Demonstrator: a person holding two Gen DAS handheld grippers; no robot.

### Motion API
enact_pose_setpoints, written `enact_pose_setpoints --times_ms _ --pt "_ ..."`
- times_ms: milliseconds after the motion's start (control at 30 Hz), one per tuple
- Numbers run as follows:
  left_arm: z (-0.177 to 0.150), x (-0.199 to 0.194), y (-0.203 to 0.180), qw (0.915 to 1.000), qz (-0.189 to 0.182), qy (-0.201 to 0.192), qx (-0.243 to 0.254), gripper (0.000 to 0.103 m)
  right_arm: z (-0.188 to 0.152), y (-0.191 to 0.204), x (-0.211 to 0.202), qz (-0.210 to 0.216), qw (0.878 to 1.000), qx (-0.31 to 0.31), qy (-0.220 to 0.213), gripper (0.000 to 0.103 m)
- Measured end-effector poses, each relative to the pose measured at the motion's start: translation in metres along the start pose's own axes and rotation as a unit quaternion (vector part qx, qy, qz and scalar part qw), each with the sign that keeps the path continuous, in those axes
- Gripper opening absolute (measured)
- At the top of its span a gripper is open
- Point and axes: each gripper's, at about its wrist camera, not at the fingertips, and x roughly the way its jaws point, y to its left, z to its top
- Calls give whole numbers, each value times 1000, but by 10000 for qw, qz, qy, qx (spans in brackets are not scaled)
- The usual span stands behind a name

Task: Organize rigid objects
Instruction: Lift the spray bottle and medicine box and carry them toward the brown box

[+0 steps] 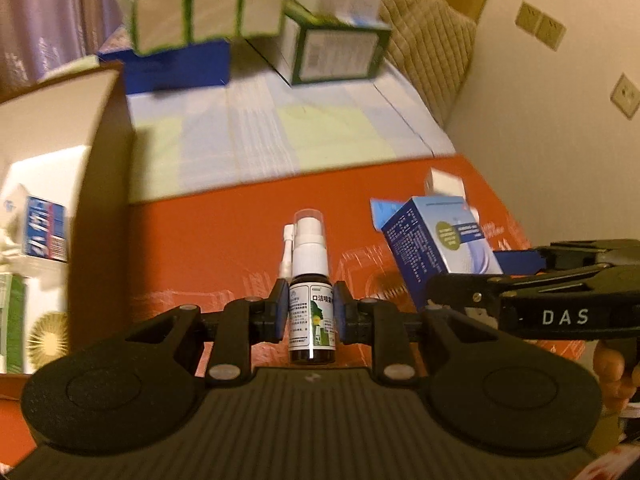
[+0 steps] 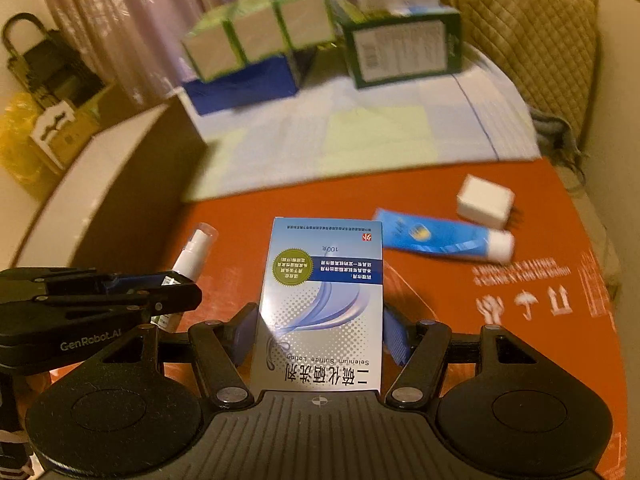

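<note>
Left claw [image 1: 310,314] clamped on a small brown spray bottle [image 1: 311,304], upright, white pump and clear cap on top, held above the orange tabletop [image 1: 224,240]. Right claw [image 2: 320,336] clamped on a blue-and-silver lotion box [image 2: 322,300], blue pads pressing both long sides, box also over the orange tabletop. Relative to the lotion box: spray bottle just beside it in the other claw; blue tube [image 2: 444,236] with white cap lies behind it on the orange surface; small white box [image 2: 485,200] just beyond the tube, touching or nearly. Far behind, blurred green-and-white boxes [image 2: 256,36] stacked on a blue box [image 2: 244,84], dark green box [image 2: 404,48] beside them.
</note>
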Motion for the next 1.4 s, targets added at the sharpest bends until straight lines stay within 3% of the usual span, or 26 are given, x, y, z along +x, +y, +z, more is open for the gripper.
enact_pose_setpoints --times_ms 433,767,1067,1400 --pt "6 -80 69 9939 602 -700 -594 19 42 95 3 1062 9921 -599 -280 61" --pt "16 -113 151 9839 1278 -939 -826 19 72 179 40 1706 9811 -888 -231 61" --pt "29 -93 212 9833 1521 -667 -749 19 98 226 86 1678 9800 -1059 -159 61" --pt "57 -39 262 9873 1519 -199 -410 19 127 252 147 1147 9861 -1204 74 61"
